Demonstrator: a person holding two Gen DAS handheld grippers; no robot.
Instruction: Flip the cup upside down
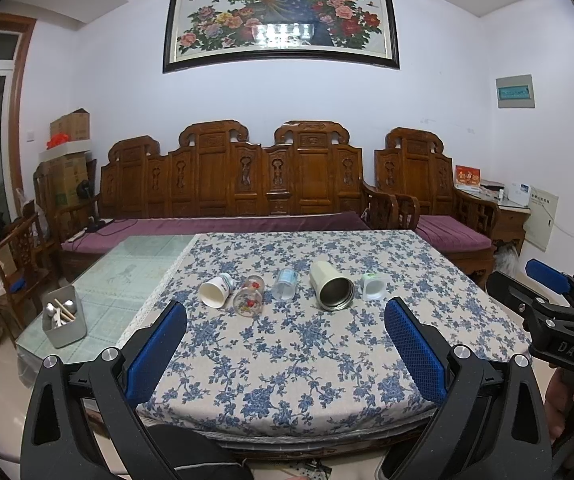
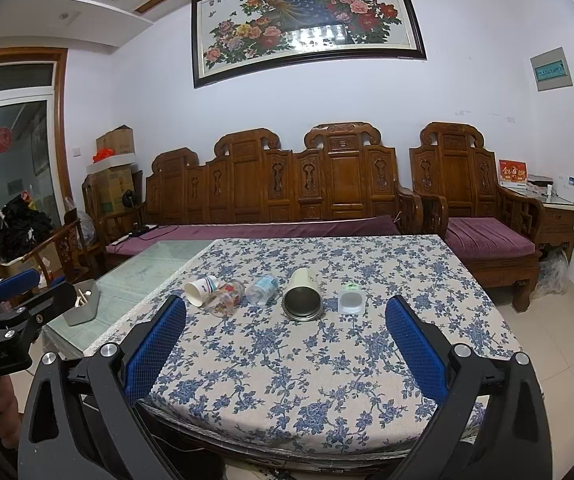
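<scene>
Several cups lie on their sides in a row on the blue-flowered tablecloth [image 1: 287, 360]: a white paper cup [image 1: 215, 290] [image 2: 200, 289], a clear glass with red flowers [image 1: 249, 295] [image 2: 226, 298], a clear plastic cup [image 1: 285, 284] [image 2: 262, 289], a cream steel-lined tumbler [image 1: 331, 285] [image 2: 303, 294] and a small white cup [image 1: 374, 286] [image 2: 351, 301]. My left gripper [image 1: 285, 346] is open and empty, near the front edge, well short of the cups. My right gripper [image 2: 285, 346] is open and empty too, and shows in the left wrist view [image 1: 551, 280].
A grey box of utensils [image 1: 64, 316] [image 2: 85, 302] stands on the bare glass tabletop [image 1: 127, 264] left of the cloth. A carved wooden bench [image 1: 231, 184] and armchair [image 1: 439, 192] stand behind the table.
</scene>
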